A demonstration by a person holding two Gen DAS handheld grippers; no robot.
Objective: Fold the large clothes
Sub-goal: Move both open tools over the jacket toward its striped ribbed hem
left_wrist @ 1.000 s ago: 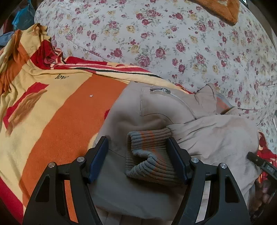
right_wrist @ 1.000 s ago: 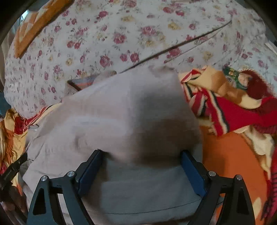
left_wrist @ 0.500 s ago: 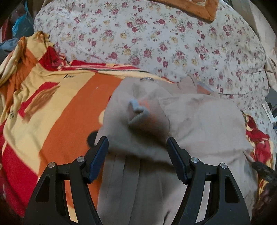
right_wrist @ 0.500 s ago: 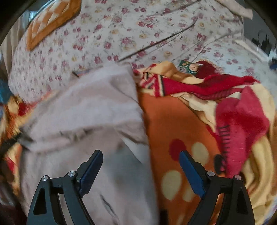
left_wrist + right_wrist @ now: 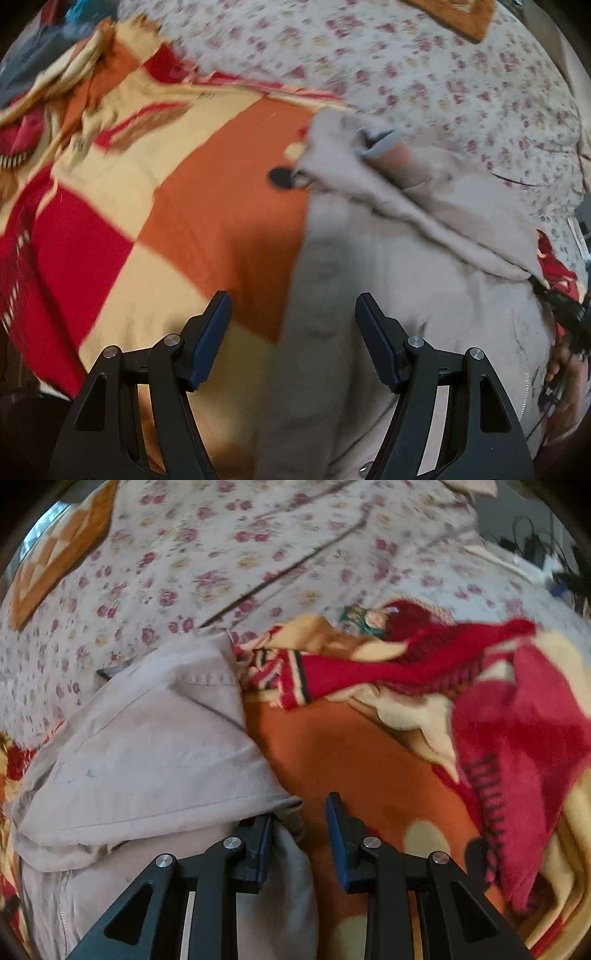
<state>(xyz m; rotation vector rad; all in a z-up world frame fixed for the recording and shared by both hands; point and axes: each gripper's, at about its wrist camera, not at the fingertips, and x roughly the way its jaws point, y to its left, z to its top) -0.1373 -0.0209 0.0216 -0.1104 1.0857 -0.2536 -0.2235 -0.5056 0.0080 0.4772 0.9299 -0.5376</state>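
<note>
A beige jacket (image 5: 406,266) lies partly folded on an orange, red and cream blanket (image 5: 207,206); its grey ribbed cuff (image 5: 380,142) shows at the far end. My left gripper (image 5: 291,317) is open and empty, over the jacket's left edge. In the right wrist view the jacket (image 5: 147,746) fills the left side. My right gripper (image 5: 299,827) hangs at the jacket's right near corner, jaws narrowed but apart, a fold of beige cloth lying against the left finger (image 5: 262,845). Nothing is clamped.
A floral bedsheet (image 5: 424,74) covers the bed beyond the blanket (image 5: 351,768). An orange patterned cushion (image 5: 62,550) lies at the far side. Bunched red and cream blanket folds (image 5: 498,720) pile up at the right. A hand holding the other gripper (image 5: 569,343) shows at the right edge.
Both grippers have pulled back toward the near end of the jacket. The left one has left the ribbed cuff lying on the fold. The right gripper's jaws have narrowed at the jacket's right corner.
</note>
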